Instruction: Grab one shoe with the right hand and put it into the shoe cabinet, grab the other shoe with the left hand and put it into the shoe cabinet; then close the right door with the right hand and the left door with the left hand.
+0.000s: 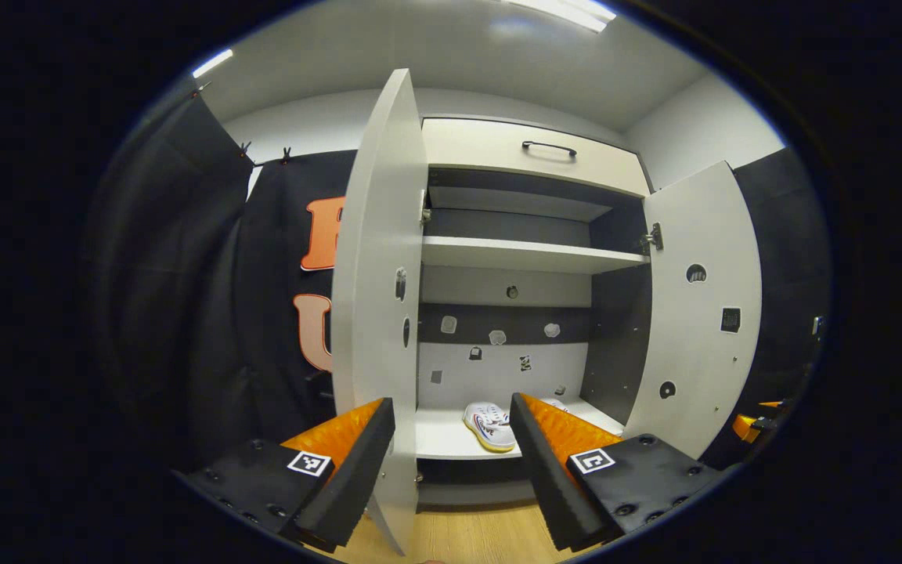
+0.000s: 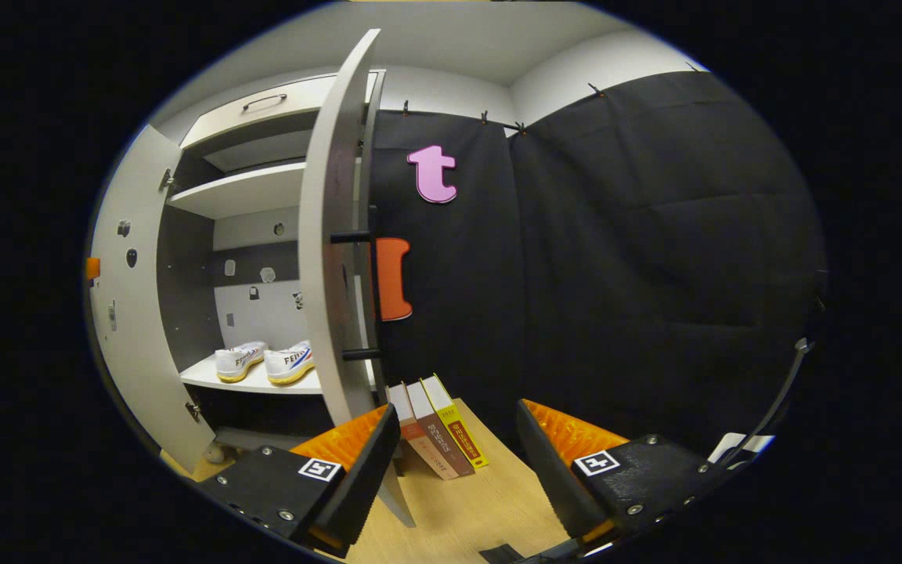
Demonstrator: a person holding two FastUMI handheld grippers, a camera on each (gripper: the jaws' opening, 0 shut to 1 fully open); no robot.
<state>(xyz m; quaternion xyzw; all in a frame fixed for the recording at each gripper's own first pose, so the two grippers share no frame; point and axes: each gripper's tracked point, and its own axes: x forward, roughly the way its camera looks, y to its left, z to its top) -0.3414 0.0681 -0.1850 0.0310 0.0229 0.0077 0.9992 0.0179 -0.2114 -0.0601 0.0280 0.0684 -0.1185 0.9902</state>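
Both shoes shelved, both doors yet to be shut.

Left to right: the left door (image 1: 377, 313) is seen edge-on, standing between the fingers of the left gripper (image 1: 451, 462), whose jaws are spread wide and gripping nothing. A shoe (image 1: 490, 425) is seen on the bottom shelf (image 1: 443, 439). Farther right, the right door (image 2: 330, 258) is met beside the spread, empty right gripper (image 2: 459, 462), with books (image 2: 435, 427) leaning near its foot. A door could be swung onto a protruding toe, or the books could be clipped and toppled.
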